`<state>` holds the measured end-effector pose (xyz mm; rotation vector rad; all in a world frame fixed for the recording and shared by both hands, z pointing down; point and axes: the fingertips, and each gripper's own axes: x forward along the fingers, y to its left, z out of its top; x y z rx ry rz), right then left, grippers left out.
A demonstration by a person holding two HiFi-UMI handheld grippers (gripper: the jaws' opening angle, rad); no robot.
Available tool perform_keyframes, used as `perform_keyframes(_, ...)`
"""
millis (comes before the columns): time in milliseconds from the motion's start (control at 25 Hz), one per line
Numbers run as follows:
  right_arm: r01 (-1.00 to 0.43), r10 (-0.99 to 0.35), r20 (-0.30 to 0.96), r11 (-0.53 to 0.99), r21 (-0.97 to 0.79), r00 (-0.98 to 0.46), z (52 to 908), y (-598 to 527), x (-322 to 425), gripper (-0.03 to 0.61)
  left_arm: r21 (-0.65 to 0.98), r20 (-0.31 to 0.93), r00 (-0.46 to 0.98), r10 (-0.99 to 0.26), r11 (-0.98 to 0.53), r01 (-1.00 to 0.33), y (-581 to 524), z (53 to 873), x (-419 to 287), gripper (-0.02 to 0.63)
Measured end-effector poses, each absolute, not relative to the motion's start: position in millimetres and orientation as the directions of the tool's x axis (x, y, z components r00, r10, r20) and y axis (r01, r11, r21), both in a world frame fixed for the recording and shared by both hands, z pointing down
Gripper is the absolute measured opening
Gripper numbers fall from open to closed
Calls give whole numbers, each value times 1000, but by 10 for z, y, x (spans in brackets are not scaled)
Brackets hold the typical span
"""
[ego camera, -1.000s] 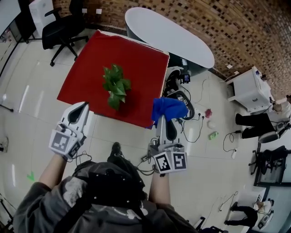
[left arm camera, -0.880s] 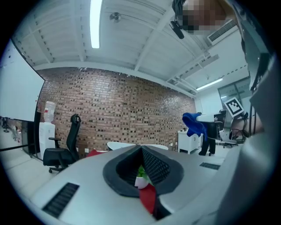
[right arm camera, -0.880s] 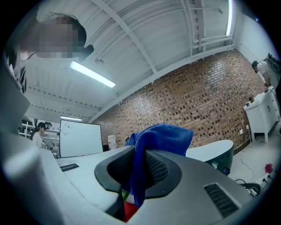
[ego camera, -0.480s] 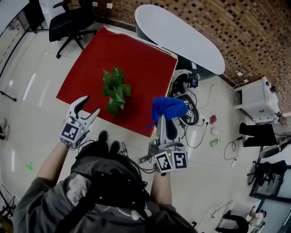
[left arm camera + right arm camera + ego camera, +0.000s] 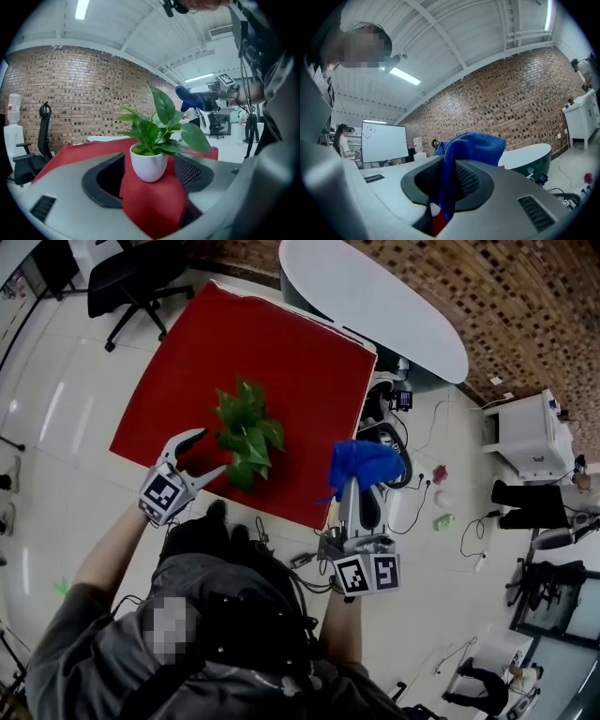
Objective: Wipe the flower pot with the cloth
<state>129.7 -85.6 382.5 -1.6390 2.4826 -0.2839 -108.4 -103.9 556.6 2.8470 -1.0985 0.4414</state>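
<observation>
Left gripper (image 5: 208,452) sunk to near edge of red-covered table (image 5: 291,343). Jaws just been opening, now apart. Small round glossy white flower pot (image 5: 148,165) stands on table ahead between them, untouched. Right gripper (image 5: 357,486) clamped on soft blue cloth (image 5: 367,459). Pot likely light, slick, tippy; brace round upper body, clear of green leaves (image 5: 246,432).

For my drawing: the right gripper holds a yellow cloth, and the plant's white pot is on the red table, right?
The cloth is blue, not yellow; the right gripper view shows it. The white pot on the red table is right.
</observation>
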Motion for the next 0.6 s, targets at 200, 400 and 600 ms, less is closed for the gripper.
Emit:
perform_keyframes(200, -896, -928, -2, 360, -261, -373, 4129, -1007, 1247, 54, -45, 247, 759, -602, -789, -612, -1255, 5746, -932, 370)
perform_keyframes(400, -898, -926, 18, 361, -251, -377, 4315, -1071, 1187, 54, -44, 219, 796, -564, -821, -569, -1401, 5833, -774, 378)
perform_keyframes(600, -903, -930, 33, 345, -255, -365, 4381, -1136, 1187, 54, -17, 228, 799, -557, -823, -568, -1563, 5944, -749, 410)
